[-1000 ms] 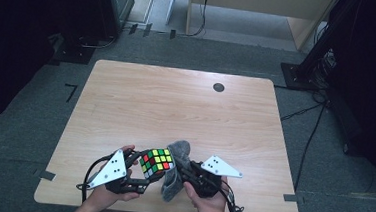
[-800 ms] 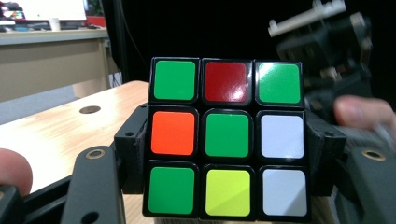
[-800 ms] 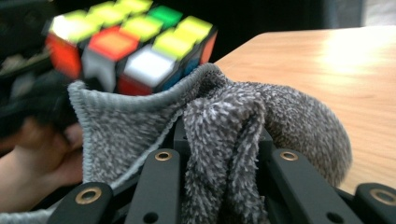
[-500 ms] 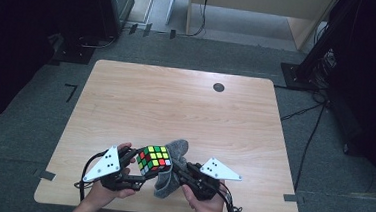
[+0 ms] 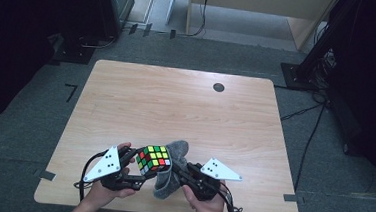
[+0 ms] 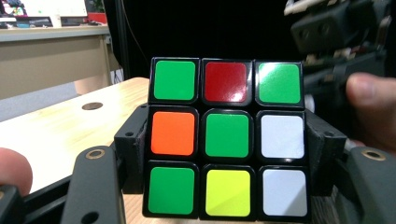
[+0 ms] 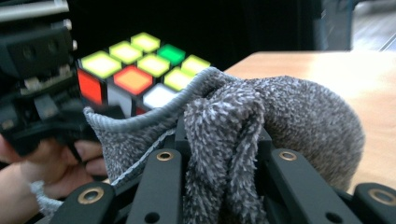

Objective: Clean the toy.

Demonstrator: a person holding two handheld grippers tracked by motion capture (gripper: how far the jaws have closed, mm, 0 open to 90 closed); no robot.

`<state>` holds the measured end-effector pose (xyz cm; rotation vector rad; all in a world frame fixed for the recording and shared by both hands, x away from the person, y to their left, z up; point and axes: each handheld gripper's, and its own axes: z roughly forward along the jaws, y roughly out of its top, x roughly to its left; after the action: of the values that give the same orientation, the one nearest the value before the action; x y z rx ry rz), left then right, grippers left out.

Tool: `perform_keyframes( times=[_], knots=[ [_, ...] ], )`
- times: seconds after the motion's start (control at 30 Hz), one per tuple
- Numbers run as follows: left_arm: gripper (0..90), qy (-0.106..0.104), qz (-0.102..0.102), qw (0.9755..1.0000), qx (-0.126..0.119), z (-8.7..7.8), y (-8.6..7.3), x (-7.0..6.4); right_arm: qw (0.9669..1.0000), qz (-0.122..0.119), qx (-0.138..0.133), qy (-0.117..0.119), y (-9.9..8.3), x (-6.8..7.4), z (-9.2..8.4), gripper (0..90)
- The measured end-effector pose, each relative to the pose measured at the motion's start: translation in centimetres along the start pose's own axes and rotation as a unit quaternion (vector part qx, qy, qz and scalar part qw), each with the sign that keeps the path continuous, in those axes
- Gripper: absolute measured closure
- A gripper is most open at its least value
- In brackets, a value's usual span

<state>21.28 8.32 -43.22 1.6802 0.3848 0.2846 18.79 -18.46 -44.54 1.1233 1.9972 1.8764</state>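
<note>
Since a second earlier nothing had shifted, both your hands kept still; your left gripper [image 5: 139, 170] clamped the puzzle cube [image 5: 153, 159] above the table's [image 5: 186, 106] near edge; your right gripper [image 5: 181, 173] pinched the grey cloth [image 5: 171, 170], touching the cube's right side.

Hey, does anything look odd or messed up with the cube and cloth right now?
Nothing damaged or spilled. The cube is scrambled, clamped in the left gripper; the grey cloth is bunched in the right gripper against it.
</note>
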Motion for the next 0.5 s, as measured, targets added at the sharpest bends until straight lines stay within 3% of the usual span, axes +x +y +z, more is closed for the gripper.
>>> perform_keyframes(
  times=[0.13,0.2,0.27,0.33,0.37,0.43,0.5],
  knots=[
    [34.2,0.008,-0.002,1.0,-0.003,-0.3,0.1,0.3,0.9993,0.001,0.03,0.023,-0.7,0.0,0.8,74.2],
    [34.2,0.012,0.0,0.9999,-0.003,-0.4,0.1,0.4,0.9991,-0.004,0.032,0.027,-0.6,-0.1,0.8,74.0],
    [34.2,0.018,0.0,0.9998,-0.004,-0.5,0.2,0.5,0.999,-0.042,0.014,-0.002,0.2,-0.3,0.1,74.0],
    [34.2,0.024,-0.002,0.9997,-0.001,-0.6,0.0,0.8,0.9959,-0.078,-0.004,-0.045,0.9,-0.7,-0.7,73.9],
    [34.2,0.024,-0.002,0.9997,-0.001,-0.6,0.0,0.8,0.9959,-0.078,-0.004,-0.045,0.9,-0.7,-0.7,73.9],
    [34.2,0.029,-0.004,0.9996,0.001,-0.6,-0.1,1.0,0.989,-0.112,-0.012,-0.096,1.1,-1.4,-1.3,73.4],
    [34.2,0.033,-0.004,0.9994,0.004,-0.6,-0.2,1.0,0.9782,-0.132,-0.018,-0.16,1.0,-2.4,-1.8,72.4]
  ],
)
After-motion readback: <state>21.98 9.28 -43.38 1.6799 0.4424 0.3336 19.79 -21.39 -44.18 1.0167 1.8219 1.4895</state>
